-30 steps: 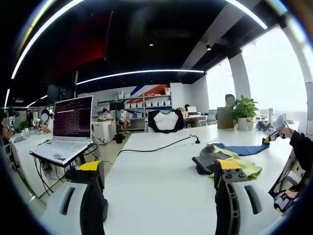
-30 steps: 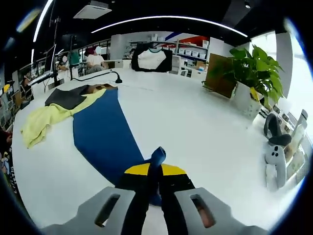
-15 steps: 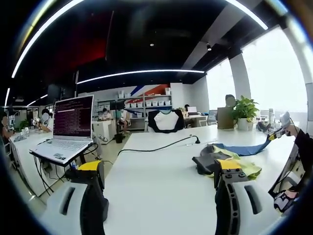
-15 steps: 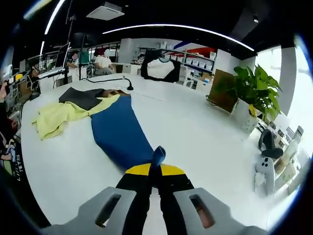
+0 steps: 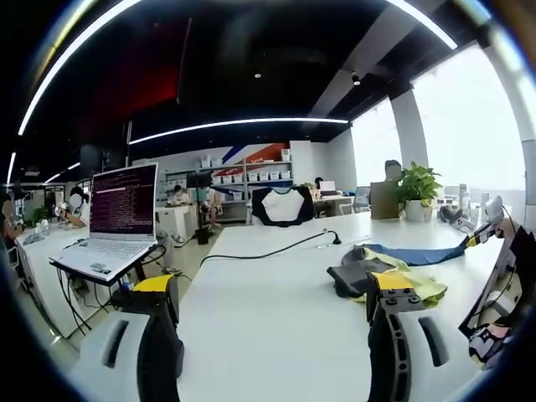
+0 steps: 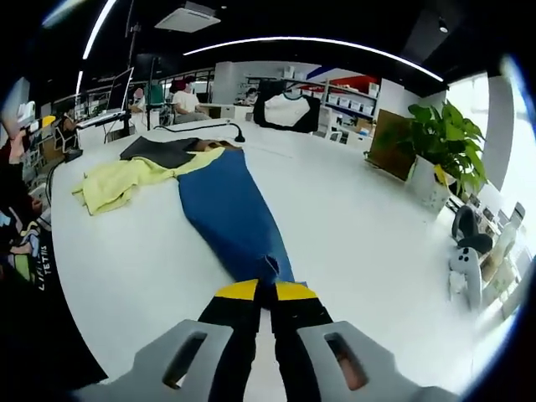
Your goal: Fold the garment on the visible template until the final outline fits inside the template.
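Surface [image 6: 352, 218]: a long white surface carries all task items; a black cable [image 5: 268, 251] runs across it in the left gripper view.
Blue garment [image 6: 230, 213]: lies stretched flat along the surface in the right gripper view, its far end at the fabric pile, its near end at the right gripper. In the left gripper view it shows as a thin blue strip at far right.
Yellow garment [image 6: 121, 180]: crumpled on the surface to the left of the blue garment, touching its far end.
Dark garment [image 6: 163, 151]: lies at the far end of the pile, against the yellow one.
Template: no outline can be made out on the surface in either view.
Right gripper [image 6: 265, 295]: jaws closed together on the near edge of the blue garment, which is pulled taut away from the pile.
Left gripper [image 5: 272, 314]: jaws stand wide apart and hold nothing; it hovers over bare surface, well apart from the pile.
Background: a laptop [image 5: 117, 218] at left on a separate stand, a potted plant [image 6: 444, 142] at far right.
Step in hand: judged as the spreading stage; the garment is drawn out full length, no fold yet made.
Next move calls for: lay the held edge flat, then bring the left gripper to the garment so both ends can be folded together.
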The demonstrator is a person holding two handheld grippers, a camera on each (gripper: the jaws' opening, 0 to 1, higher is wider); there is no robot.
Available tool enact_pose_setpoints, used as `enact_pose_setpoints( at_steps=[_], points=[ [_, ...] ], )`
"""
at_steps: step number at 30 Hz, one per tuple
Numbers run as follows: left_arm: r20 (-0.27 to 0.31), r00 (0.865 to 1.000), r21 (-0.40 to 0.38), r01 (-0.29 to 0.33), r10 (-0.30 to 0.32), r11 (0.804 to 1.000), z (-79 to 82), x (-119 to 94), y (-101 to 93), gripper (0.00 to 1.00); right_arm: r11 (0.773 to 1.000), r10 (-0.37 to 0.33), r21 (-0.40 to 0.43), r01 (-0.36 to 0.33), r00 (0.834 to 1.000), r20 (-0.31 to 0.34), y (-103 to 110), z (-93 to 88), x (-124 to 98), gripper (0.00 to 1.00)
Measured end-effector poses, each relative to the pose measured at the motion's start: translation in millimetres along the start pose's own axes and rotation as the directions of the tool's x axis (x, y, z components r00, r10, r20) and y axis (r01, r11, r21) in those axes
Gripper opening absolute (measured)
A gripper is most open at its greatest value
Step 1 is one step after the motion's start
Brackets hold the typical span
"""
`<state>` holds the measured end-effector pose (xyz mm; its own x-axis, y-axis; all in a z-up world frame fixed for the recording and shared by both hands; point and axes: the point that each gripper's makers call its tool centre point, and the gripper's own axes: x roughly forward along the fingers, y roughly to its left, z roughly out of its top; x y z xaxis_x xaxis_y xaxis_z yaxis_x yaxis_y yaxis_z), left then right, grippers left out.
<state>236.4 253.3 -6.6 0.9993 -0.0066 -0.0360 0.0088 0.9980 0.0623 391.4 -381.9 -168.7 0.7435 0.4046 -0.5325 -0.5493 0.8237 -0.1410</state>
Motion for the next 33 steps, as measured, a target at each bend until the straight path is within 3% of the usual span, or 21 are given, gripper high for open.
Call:
enact_pose_setpoints(
  at_steps=[7,10,26,29,31,32,33],
  points=[
    [0.004,1.000,-0.004,-0.008,0.008,1.000,1.2,-3,2.7,0.98,0.999,0.004,0.032,-0.004,1.000,-0.008,4,-17.2,-8,0.03],
    [0.001,1.000,-0.011,-0.019,0.019,1.000,0.9,-5,5.0,0.99,0.999,-0.030,0.011,0.031,0.999,-0.039,2,-26.4,-17,0.03],
    [0.000,1.000,-0.013,-0.009,0.009,1.000,1.3,-5,0.8,0.99,0.997,-0.073,0.020,0.073,0.997,-0.015,9,-24.9,-55,0.00],
    [0.011,1.000,-0.028,-0.005,0.005,1.000,2.8,-5,0.3,0.99,0.996,-0.088,0.035,0.087,0.996,0.024,16,-13.7,-60,0.00],
    [0.016,1.000,-0.037,-0.001,0.001,0.999,3.5,-6,-0.2,0.99,0.984,-0.157,0.108,0.144,0.979,0.132,7,7.6,-67,0.00],
    [0.017,1.000,-0.037,0.000,0.000,0.999,3.3,-5,-0.6,0.99,0.983,-0.161,0.116,0.145,0.976,0.145,7,11.6,-69,0.00],
    [0.019,1.000,-0.039,0.003,-0.002,0.999,3.4,-5,-1.1,0.99,0.975,-0.190,0.154,0.160,0.961,0.201,4,23.4,-74,0.00]
  ],
)
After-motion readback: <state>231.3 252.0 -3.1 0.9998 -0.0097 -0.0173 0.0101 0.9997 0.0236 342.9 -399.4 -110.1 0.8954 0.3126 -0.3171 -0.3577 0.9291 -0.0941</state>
